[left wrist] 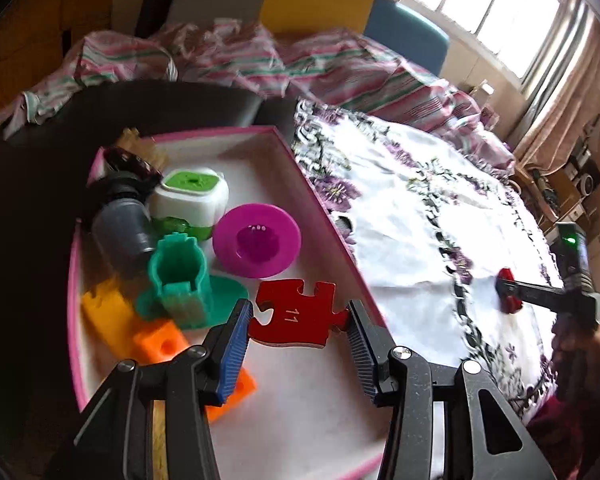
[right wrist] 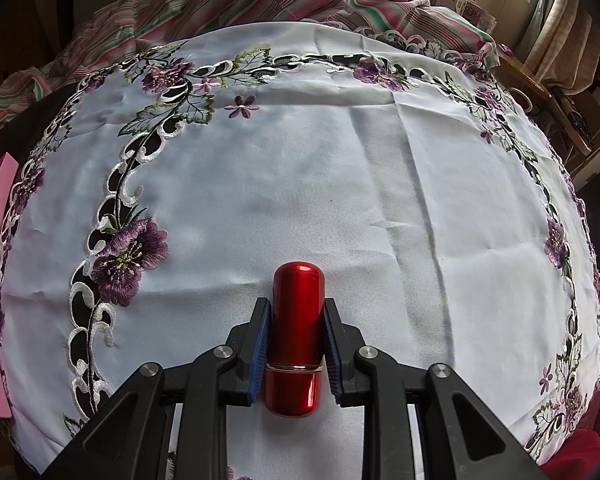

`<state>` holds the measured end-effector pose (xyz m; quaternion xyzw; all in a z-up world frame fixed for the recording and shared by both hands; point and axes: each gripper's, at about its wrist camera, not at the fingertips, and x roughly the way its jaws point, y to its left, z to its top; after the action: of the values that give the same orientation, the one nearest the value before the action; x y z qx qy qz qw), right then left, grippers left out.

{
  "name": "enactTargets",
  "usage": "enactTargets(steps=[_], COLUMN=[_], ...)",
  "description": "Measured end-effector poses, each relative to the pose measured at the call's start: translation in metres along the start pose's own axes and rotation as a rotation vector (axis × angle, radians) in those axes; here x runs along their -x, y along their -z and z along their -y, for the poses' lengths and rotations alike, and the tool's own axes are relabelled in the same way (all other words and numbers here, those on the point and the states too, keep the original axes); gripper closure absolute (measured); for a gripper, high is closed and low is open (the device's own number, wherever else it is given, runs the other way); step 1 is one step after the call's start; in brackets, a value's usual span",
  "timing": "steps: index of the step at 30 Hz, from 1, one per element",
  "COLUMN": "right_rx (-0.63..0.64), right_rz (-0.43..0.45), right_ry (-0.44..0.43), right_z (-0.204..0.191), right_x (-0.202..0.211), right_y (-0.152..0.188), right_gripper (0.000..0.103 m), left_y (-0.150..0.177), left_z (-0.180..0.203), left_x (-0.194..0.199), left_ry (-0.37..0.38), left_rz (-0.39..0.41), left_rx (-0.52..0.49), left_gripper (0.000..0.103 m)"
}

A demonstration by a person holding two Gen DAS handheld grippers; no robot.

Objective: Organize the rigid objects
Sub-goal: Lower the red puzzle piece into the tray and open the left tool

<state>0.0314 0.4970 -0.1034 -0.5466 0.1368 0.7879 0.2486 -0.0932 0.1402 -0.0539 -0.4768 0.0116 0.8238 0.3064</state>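
Home bedroom, striped bedding point(left wrist: 236, 56), embroidered tablecloth point(right wrist: 300, 184), curtained window point(left wrist: 496, 4)

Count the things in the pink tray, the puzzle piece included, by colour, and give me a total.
Green: 2, the holder and the green-topped white tub
Orange: 2, the wedge and the holed block
Magenta: 1, the dish
Grey: 1, the cup
Red: 1, the puzzle piece
Total: 7

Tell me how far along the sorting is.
Mostly done: the pink tray already holds cups, blocks and a magenta funnel. In hand: left gripper carries the red puzzle piece over the tray; right gripper clamps the red capsule on the tablecloth. Both remain.
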Motion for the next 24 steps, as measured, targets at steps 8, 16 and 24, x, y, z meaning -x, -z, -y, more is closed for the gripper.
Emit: enactTargets(steps=[8,16,24], right_rx=[0.0,0.002,0.002], right_rz=[0.0,0.0,-0.001], right_ry=[0.0,0.002,0.002], right_z=[0.0,0.0,0.0], right_x=[0.0,0.0,0.0], right_y=[0.0,0.0,0.0], right_gripper=[0.078,0.079,0.078], left_y=[-0.009,-0.009,-0.004], left_z=[0.006,0.013,0.019], left_x=[-0.028,-0.037,-0.028], left_ry=[-0.048,-0.09,-0.129], left_rz=[-0.024,-0.017,0.017], left_rx=[-0.044,-0.088,-0.125], left_gripper=[0.055,0.054,0.052])
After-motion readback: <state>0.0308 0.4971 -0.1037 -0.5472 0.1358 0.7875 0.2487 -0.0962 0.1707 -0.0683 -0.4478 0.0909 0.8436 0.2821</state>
